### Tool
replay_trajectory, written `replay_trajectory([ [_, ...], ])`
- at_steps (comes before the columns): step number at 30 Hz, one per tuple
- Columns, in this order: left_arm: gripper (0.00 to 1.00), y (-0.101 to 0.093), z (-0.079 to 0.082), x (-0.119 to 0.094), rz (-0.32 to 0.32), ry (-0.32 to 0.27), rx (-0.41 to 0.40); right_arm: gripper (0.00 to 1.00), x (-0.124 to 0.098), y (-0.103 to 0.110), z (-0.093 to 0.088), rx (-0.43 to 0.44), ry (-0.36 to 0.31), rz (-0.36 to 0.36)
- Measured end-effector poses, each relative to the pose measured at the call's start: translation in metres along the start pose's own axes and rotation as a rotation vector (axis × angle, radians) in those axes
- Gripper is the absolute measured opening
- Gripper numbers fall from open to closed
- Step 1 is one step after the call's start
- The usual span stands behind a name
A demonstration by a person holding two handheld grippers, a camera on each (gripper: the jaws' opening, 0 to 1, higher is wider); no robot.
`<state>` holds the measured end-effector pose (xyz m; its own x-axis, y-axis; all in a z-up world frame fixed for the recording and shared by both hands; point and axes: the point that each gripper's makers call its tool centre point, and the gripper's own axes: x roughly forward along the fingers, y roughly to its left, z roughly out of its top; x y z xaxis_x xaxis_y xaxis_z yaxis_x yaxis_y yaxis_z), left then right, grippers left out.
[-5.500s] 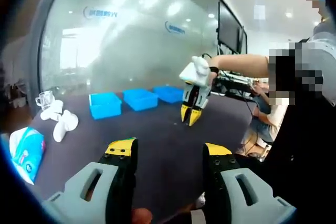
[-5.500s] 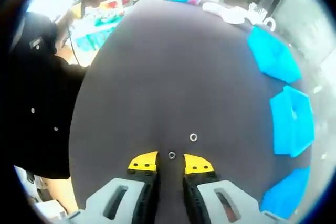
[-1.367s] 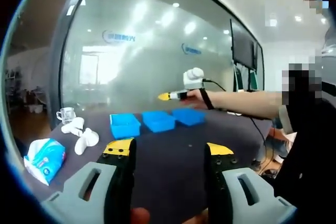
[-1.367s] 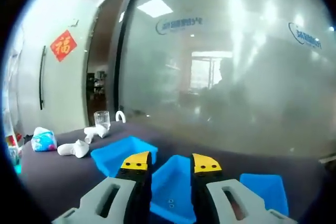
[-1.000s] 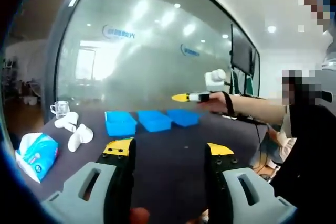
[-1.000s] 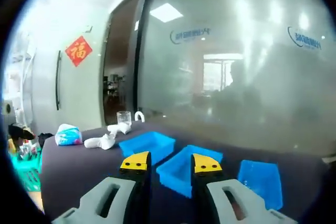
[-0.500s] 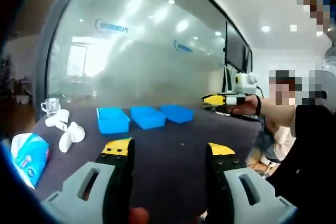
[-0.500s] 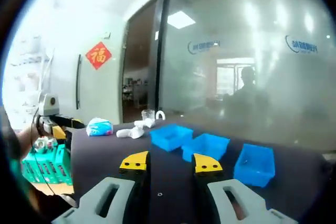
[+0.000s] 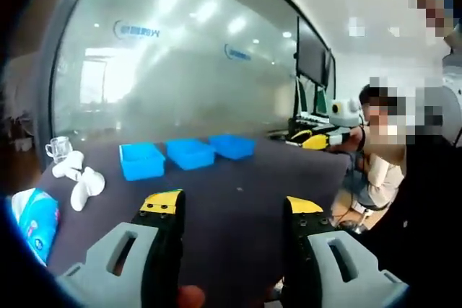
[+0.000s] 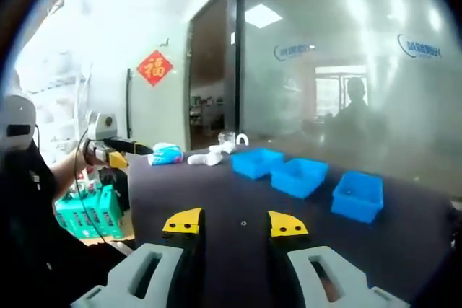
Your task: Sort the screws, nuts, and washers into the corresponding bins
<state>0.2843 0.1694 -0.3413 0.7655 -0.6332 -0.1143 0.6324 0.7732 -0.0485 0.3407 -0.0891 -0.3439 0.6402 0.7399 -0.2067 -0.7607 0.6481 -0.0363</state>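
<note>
Where the right tongs [image 10: 234, 223] rise in the right gripper view, their yellow-tipped jaws stand apart with nothing between them, and a small metal ring-shaped piece [image 10: 244, 223] (nut or washer, too small to tell) lies on the dark matte bench [image 10: 216, 192] just beyond the tips. Farther off sit three blue plastic bins [image 10: 299, 176], open-topped and rectangular, in a row before the frosted glass wall [image 10: 346, 70]. Across the bench, the left tongs [image 9: 231, 204] are likewise spread wide and empty, the same bins [image 9: 189, 153] well beyond them.
</note>
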Motion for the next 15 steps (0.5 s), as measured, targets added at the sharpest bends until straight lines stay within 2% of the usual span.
replay_trajectory([
  [5,0.52,-0.0042,-0.0034,-0.0017,-0.011,0.015,0.009,0.28,-0.0064,0.0004,-0.0017,-0.013,0.034,0.024],
  [8,0.52,-0.0077,-0.0056,-0.0023,-0.023,0.022,0.009,0.28,-0.0078,0.0092,-0.0057,-0.032,0.078,0.108],
  [15,0.52,-0.0087,-0.0065,-0.0039,-0.022,0.027,0.008,0.28,0.0002,0.0051,-0.0084,-0.101,0.169,0.144],
])
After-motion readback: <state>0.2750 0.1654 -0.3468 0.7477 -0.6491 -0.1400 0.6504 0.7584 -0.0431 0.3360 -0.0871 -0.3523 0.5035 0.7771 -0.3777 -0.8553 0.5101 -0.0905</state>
